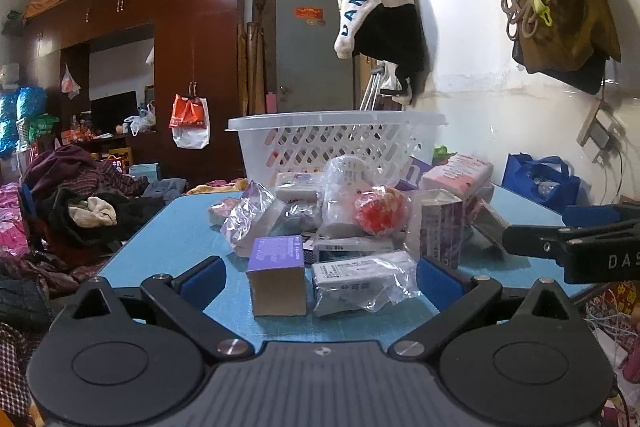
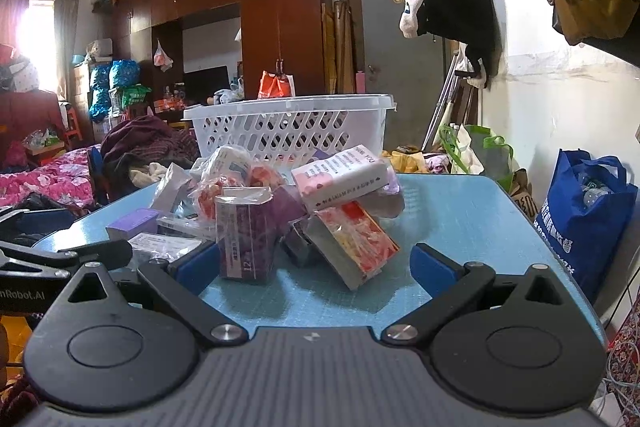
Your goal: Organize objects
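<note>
Two grippers face one heap of packets on a blue rectangular tabletop (image 1: 168, 239), the broadest thing in either view, its surface also showing under the right wrist camera (image 2: 452, 211). Next in size, a white perforated plastic basket (image 1: 336, 143) stands at the far edge of the table, just behind the heap; from the right wrist it sits far and slightly left (image 2: 288, 131). The pile of small goods fills the middle of the table between basket and grippers. A pink-and-white rectangular box (image 2: 340, 179) lies tilted on top of the heap at its right side (in the left view it shows at the far right of the pile (image 1: 460, 173)). Below it, a box with a red-and-yellow printed face (image 2: 352, 247) leans at an angle, near the right gripper. A dark purple upright carton (image 2: 244, 235) stands just left of that, close to the gripper's left finger. In the left view, a purple-topped cardboard box (image 1: 276, 275) stands nearest, with a clear-bagged white packet (image 1: 356, 283) touching its right side, and a red round object in clear wrap (image 1: 380, 211) sits higher in the heap. The left gripper (image 1: 320, 281) has its blue-padded jaws spread wide, holding nothing, flanking the two nearest packets. The right gripper (image 2: 316, 269) is likewise spread wide and empty, low over the near table.
</note>
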`<state>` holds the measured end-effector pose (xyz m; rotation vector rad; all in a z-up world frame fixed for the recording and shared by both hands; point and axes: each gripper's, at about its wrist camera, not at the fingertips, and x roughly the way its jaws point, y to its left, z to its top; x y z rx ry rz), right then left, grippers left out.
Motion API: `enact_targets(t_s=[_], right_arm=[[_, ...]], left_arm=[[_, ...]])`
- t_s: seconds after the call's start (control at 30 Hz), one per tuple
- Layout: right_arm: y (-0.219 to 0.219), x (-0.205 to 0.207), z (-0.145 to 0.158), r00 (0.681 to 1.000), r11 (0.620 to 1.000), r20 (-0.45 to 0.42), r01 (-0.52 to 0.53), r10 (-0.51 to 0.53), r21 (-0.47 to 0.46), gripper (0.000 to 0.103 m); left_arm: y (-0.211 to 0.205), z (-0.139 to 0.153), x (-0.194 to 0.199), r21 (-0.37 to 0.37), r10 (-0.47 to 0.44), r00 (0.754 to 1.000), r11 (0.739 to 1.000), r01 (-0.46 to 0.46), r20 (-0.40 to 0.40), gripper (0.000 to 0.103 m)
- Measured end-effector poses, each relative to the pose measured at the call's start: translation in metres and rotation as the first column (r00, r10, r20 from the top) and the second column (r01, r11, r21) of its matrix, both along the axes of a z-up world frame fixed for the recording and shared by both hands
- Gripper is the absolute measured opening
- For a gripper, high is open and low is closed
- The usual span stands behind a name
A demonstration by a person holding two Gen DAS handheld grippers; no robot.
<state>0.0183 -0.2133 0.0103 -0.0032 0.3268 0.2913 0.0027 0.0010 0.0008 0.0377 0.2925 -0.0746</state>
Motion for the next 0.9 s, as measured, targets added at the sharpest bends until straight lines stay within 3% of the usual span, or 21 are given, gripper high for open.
enact_targets(t_s=[0.9], right_arm=[[-0.0007, -0.0001, -0.0011, 0.999, 0.999, -0.013, -0.041, 0.041, 0.023, 0.103]], left_arm=[[0.0017, 0.0003, -0.0007, -0.011, -0.003, 1.000, 1.000, 0.003, 0.006, 0.103]])
